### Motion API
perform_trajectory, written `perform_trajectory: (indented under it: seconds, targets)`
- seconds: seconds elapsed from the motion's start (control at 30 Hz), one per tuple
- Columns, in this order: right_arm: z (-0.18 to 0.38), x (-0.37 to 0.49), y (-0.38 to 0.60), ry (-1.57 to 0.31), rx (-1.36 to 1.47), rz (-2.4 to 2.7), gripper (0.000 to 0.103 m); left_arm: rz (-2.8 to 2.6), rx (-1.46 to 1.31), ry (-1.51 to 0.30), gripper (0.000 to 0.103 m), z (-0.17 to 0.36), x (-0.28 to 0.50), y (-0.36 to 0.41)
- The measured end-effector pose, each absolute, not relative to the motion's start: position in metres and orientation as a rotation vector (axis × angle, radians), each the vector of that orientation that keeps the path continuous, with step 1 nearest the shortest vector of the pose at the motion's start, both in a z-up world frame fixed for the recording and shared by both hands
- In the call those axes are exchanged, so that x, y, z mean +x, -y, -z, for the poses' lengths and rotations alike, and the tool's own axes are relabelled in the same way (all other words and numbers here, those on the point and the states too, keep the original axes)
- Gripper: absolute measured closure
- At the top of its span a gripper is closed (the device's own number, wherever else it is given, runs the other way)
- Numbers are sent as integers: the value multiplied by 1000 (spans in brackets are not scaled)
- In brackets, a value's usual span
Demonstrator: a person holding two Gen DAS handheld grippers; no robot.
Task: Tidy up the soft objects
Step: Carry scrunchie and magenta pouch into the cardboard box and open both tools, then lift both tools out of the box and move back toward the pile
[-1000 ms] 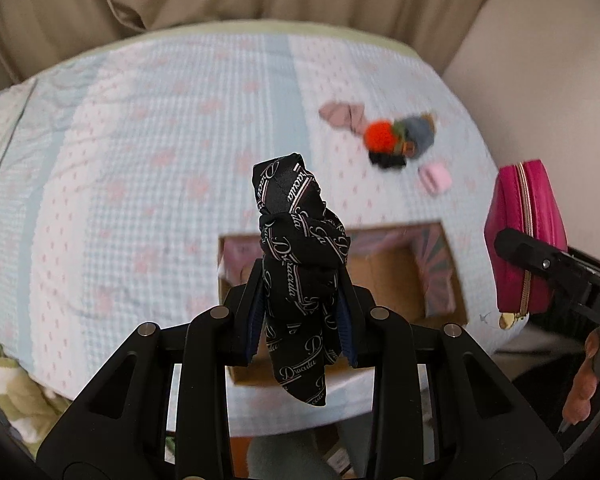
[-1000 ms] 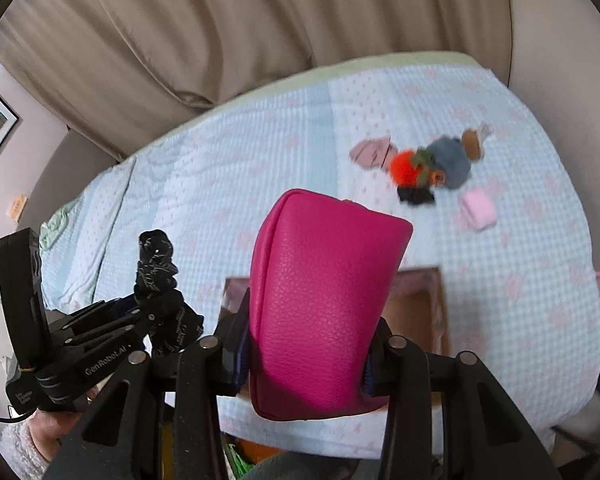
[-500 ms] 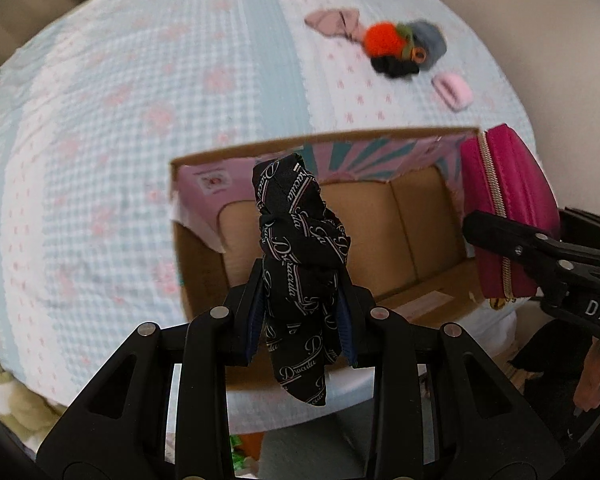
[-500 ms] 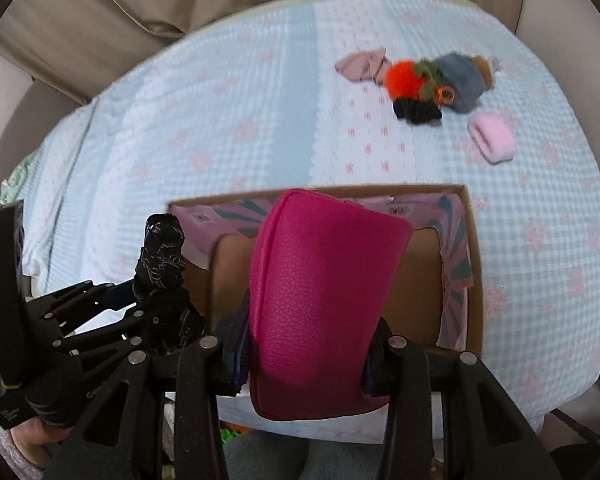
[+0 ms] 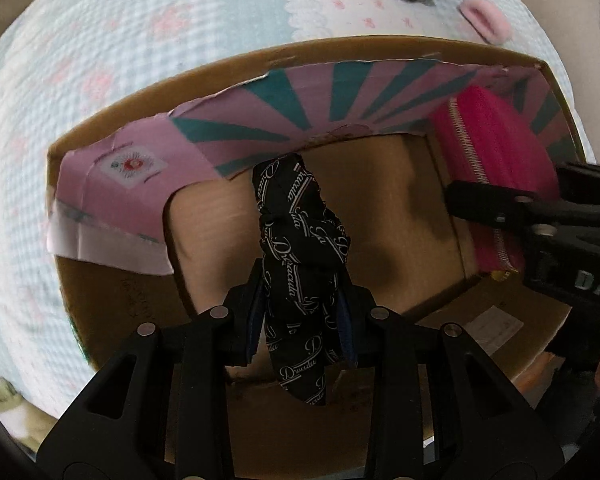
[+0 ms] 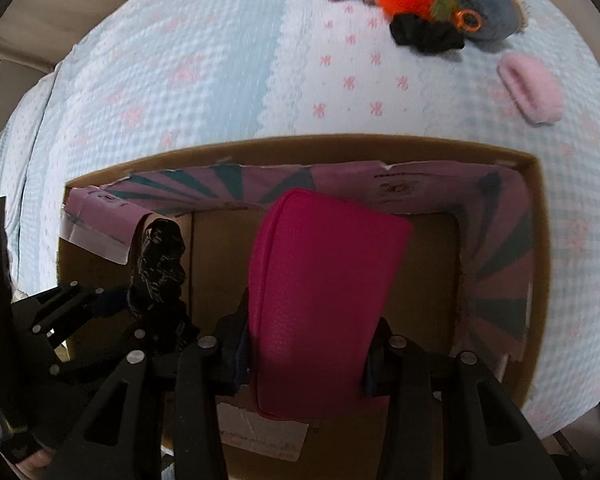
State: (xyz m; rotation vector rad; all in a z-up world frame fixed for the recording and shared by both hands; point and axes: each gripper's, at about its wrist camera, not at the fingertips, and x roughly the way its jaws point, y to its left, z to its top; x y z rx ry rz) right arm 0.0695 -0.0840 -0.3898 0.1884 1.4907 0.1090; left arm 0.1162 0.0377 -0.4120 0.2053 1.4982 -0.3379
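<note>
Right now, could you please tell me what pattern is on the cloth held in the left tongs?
Black cloth with white script lettering; clearest in the left wrist view.

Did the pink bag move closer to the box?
Yes. The pink bag, gripped by the right gripper, went forward and down; it now sits over the cardboard box opening.

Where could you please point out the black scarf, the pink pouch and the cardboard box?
black scarf (image 5: pixel 300 256), left wrist view, knotted middle.
pink pouch (image 6: pixel 320 288), right wrist view, broad leather face.
cardboard box (image 6: pixel 538 216), right wrist view, right wall's rim.
</note>
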Motion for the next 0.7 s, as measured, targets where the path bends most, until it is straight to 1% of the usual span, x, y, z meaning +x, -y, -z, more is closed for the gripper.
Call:
perform_trajectory:
  seconds: [0.03,0.07,0.1,0.13,0.17,0.4,0.7]
  targets:
    - [393,71,83,-1501,183,-109,61,345,212,-1496,67,411,116,-37]
    - [394,72,83,-1496,175,-108,52,349,241,-1476,36,409,115,-35]
    - [396,73,84,-1494,184,-101,25,352,262,-1467,0,407,115,-34]
    - [398,75,87,-1492,203,-104,5,356,288,-1457,1,406,113,-32]
    - [399,75,88,-1486,243,-130,0,355,309,-1449,0,404,111,-32]
    - [399,75,92,-1479,247,-122,0,381,318,-1438,0,401,108,-35]
    - [376,63,88,-1454,208,-105,0,388,283,-1407,0,386,109,-36]
